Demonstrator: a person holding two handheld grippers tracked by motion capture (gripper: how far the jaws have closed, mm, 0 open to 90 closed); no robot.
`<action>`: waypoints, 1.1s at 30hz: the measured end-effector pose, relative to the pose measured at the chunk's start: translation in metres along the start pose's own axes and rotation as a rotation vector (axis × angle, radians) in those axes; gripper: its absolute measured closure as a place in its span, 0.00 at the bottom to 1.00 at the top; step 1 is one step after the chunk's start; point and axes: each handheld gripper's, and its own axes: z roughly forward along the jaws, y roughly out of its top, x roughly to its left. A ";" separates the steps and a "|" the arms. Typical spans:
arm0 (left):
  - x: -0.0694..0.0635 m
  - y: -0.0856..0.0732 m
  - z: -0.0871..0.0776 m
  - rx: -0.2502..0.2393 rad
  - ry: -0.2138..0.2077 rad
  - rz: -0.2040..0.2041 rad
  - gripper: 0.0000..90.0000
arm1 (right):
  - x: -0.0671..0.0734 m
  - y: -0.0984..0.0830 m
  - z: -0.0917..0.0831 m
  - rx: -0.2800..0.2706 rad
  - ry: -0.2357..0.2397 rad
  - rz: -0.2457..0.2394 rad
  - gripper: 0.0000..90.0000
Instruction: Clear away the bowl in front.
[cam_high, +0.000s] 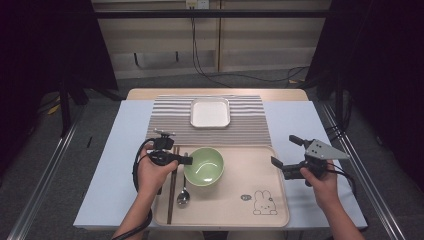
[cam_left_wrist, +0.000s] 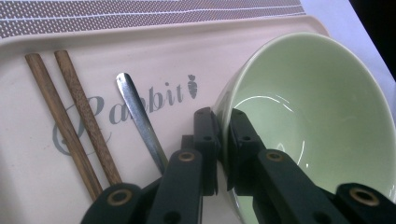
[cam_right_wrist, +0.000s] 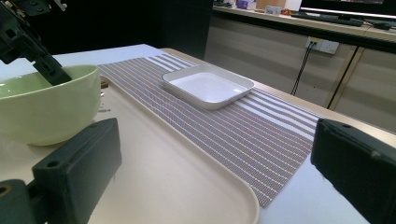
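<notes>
— Where's the bowl?

— The green bowl (cam_high: 204, 166) sits just left of the middle of the high view, on the beige tray (cam_high: 250, 170). In the left gripper view it takes up the right half of the frame, tipped so its inside faces the camera.

— And the tongs on it?

— The left gripper (cam_left_wrist: 223, 126) is clamped on the bowl's rim, one jaw outside the wall and one inside, at the lower centre of that view. In the high view it meets the bowl's left edge.

— The other one?

— The right gripper (cam_high: 284, 151) hovers at the right of the high view, over the tray's right edge, jaws wide apart with nothing between them.

— What lies around the bowl?

— Just left of it, a spoon (cam_high: 183, 191) and two wooden chopsticks (cam_high: 172, 182) lie lengthwise on the tray. Above the tray, a striped mat (cam_high: 250, 122) holds a white square dish (cam_high: 210, 112), near the top centre. Everything rests on a pale blue table (cam_high: 117, 150).
</notes>
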 end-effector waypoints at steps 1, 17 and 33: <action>0.000 0.000 0.000 0.003 0.001 0.007 0.93 | 0.000 0.000 0.000 0.001 -0.001 0.001 0.02; -0.006 0.002 0.004 -0.021 -0.010 0.082 0.91 | 0.000 0.000 0.000 0.006 0.003 -0.003 0.02; -0.011 -0.002 0.000 -0.004 -0.012 0.086 0.90 | 0.001 -0.001 0.002 0.009 -0.007 -0.004 0.02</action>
